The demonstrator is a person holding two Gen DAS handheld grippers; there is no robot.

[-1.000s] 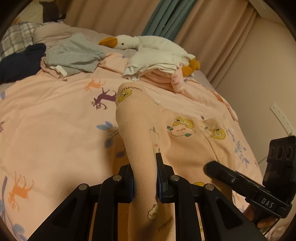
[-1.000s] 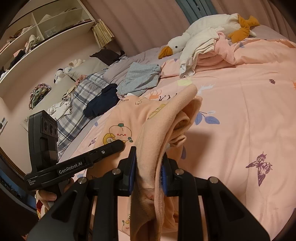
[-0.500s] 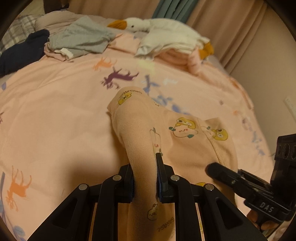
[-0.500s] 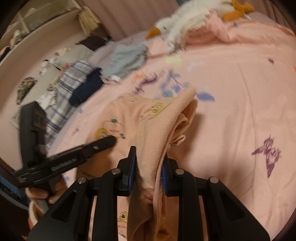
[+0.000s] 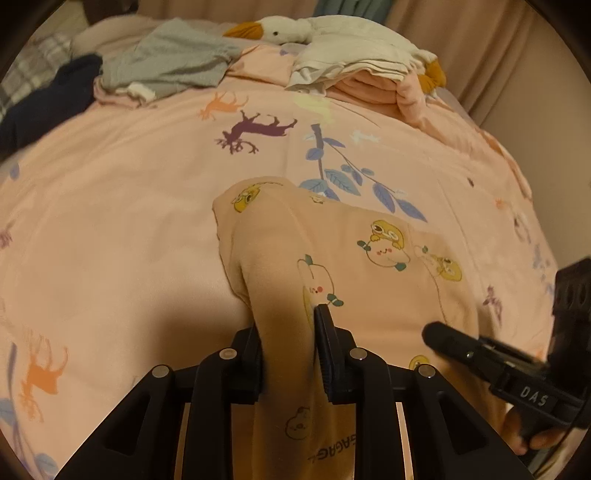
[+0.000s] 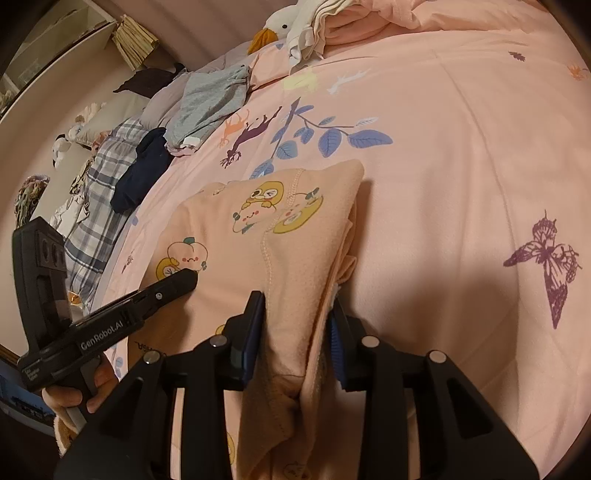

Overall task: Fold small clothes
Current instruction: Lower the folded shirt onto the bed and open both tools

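A small peach garment (image 5: 369,266) printed with cartoon fruit lies folded over on the pink bedspread (image 5: 110,221). My left gripper (image 5: 288,325) is shut on its left edge, cloth bunched between the jaws. My right gripper (image 6: 295,317) is shut on the garment (image 6: 280,236) at its right edge, where several layers hang down. Each gripper shows in the other's view: the right one (image 5: 480,354) low at the right, the left one (image 6: 147,295) low at the left. The fold's far edge rests on the bedspread (image 6: 461,184).
A grey garment (image 5: 166,70), a navy one (image 5: 44,110) and a stack of folded pink and white clothes (image 5: 362,77) lie at the bed's far side with a plush goose (image 5: 280,31). A plaid blanket (image 6: 99,192) and shelves (image 6: 55,44) stand left.
Both grippers have moved forward and down with the garment, laying the folded part onto the bedspread. Both stay shut on the cloth.
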